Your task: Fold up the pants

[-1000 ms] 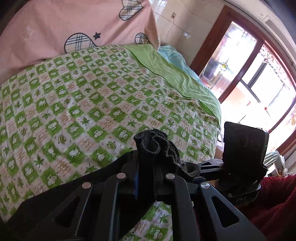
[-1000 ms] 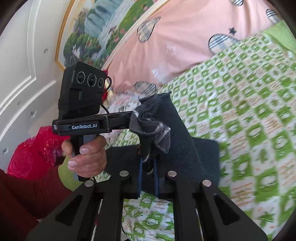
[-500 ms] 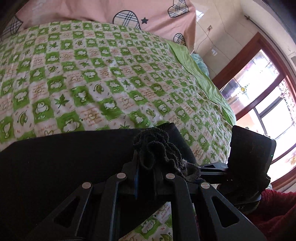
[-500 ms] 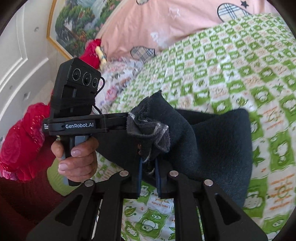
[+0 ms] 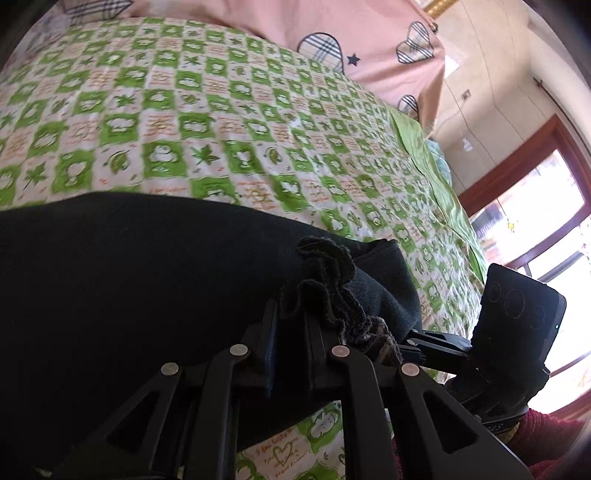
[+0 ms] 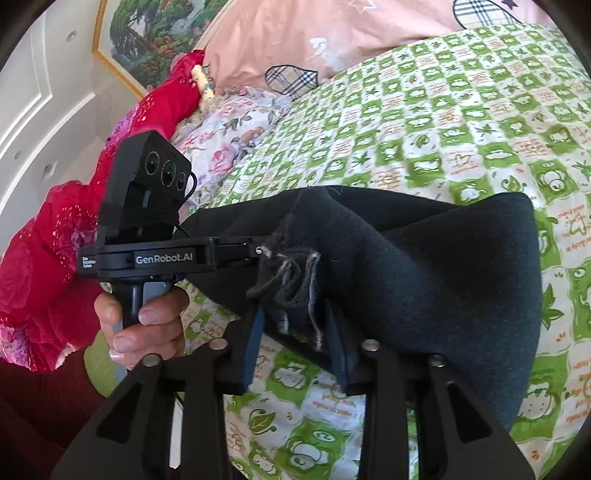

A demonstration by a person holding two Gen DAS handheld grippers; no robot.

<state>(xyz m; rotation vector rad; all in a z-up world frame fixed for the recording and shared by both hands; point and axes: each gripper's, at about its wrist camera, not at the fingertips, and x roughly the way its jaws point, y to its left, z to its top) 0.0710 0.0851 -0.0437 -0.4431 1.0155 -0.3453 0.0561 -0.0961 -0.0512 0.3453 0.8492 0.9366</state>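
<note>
Dark pants (image 5: 122, 280) lie folded on the green-checked bedspread (image 5: 229, 122). My left gripper (image 5: 288, 325) is shut on a bunched frayed cuff of the pants at their right end. In the right wrist view the pants (image 6: 454, 269) spread to the right, and my right gripper (image 6: 295, 328) has its jaws apart with the bunched cuff lying between them. The left gripper (image 6: 255, 251) comes in from the left there, held by a hand (image 6: 140, 317), its tip at the same cuff.
A pink quilt (image 5: 332, 33) with plaid hearts lies at the bed's far end. A red garment (image 6: 44, 258) and a floral pillow (image 6: 229, 136) sit to the left. A window with a brown frame (image 5: 517, 166) is to the right.
Both grippers have come down toward the bed with the cuff. The pants now lie lower and flatter on the bedspread. The right gripper's jaws have spread apart.
</note>
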